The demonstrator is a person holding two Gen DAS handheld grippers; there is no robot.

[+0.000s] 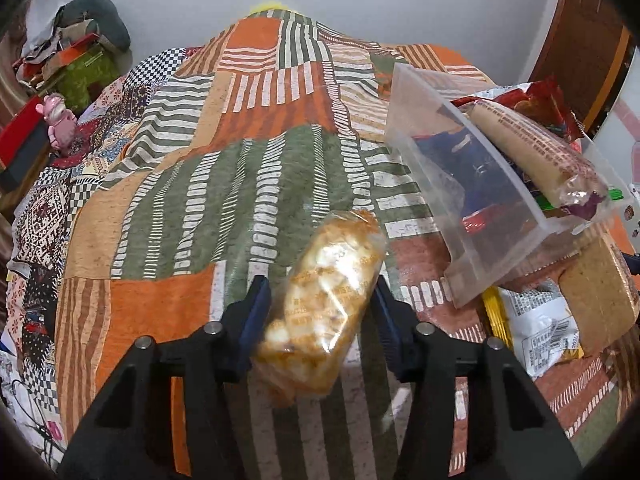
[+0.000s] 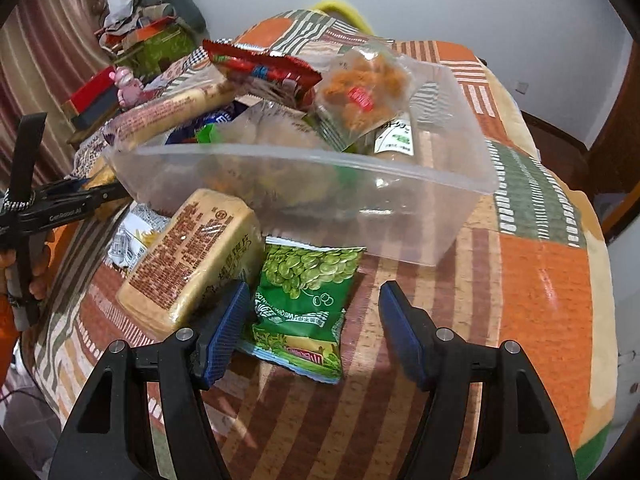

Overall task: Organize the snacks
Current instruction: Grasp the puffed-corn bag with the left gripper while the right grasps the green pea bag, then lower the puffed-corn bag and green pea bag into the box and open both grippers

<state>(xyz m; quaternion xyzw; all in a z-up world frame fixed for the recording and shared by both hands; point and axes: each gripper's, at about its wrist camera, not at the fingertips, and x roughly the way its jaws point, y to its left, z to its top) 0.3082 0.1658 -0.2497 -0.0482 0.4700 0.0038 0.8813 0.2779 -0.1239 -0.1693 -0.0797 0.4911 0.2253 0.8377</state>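
Note:
My left gripper point(image 1: 320, 300) is shut on a clear-wrapped yellow puffed snack point(image 1: 324, 300) and holds it above the patchwork cloth. A clear plastic bin point(image 1: 472, 200) heaped with snack packs stands to its right; it also shows in the right wrist view point(image 2: 360, 184). My right gripper point(image 2: 314, 312) is open and empty, its jaws astride a green pea packet point(image 2: 304, 300) lying in front of the bin. A tan cracker pack point(image 2: 192, 260) lies just left of it. The left gripper's body point(image 2: 60, 204) shows at the left edge of the right wrist view.
A patchwork cloth point(image 1: 200, 200) covers the surface. A white and yellow packet point(image 1: 536, 324) lies under the bin's near corner. Boxes and a pink toy point(image 1: 60, 120) sit at the far left. A wooden door point(image 1: 580, 40) is at the right.

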